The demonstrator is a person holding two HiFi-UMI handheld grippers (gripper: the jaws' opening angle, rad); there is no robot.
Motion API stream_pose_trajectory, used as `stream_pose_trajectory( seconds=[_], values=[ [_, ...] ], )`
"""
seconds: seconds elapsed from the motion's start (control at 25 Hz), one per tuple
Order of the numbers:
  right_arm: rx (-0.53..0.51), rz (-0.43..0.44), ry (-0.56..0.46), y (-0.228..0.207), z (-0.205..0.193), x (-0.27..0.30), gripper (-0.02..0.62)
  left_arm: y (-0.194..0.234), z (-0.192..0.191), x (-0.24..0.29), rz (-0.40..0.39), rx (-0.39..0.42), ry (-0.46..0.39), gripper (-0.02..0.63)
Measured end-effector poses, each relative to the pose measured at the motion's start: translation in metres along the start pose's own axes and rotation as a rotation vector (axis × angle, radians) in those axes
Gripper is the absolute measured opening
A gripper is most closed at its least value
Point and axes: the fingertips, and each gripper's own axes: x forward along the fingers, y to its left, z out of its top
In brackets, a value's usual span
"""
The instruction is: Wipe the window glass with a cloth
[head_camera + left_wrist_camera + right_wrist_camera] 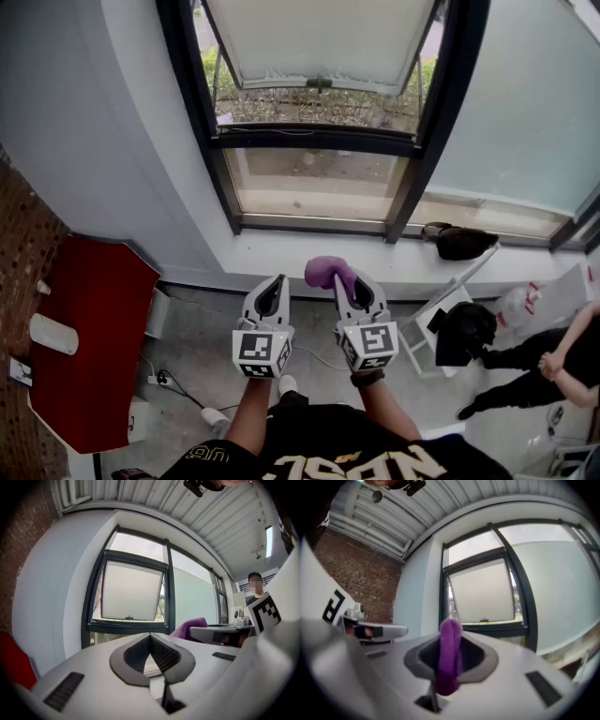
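Two pairs of tongs are hanging side by side in front of the person, both pointing toward the window. The left tongs (278,279) are sitting with their tips pressed together and nothing between them; a small gap is showing only lower down, behind the meeting pads. The right tongs (345,279) are clamping a purple cloth (328,272), which is standing up between the tips as a folded ridge and bulging out past them toward the left tongs. In the right gripper view the cloth is running down the middle of the dark pads, pinched from both sides. In the head view it is showing against the white sill (281,251), held in the air and apart from the window glass (319,183) beyond. Above that lower pane a tilted-open sash (319,37) is leaning away from the dark frame, and greenery is showing through the gap beneath it. To the right of the dark frame post (436,122) a large frosted pane (525,112) is filling the wall. A black bundle (464,242) is lying on the sill below that pane. At the left a red counter (94,356) is standing beside a brick wall (14,244) and carrying a white oblong object (52,334). At the far right a person in dark clothes (553,361) is showing partly at the picture's edge.
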Motion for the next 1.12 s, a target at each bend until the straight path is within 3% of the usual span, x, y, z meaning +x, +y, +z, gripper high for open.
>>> stream_pose_trajectory(
  seconds=[0.52,0.72,1.12],
  values=[
    [0.004,-0.021,-0.015,0.041,0.004,0.045,0.077,0.054,0.008,0.002,-0.023,0.020,-0.030,0.014],
    [0.038,-0.051,-0.031,0.046,-0.002,0.049,0.077,0.063,-0.004,0.006,-0.056,0.016,0.004,0.014],
    [0.031,-0.053,-0.005,-0.001,-0.016,0.077,0.077,0.060,-0.030,0.058,-0.068,-0.016,0.039,0.014]
  ],
)
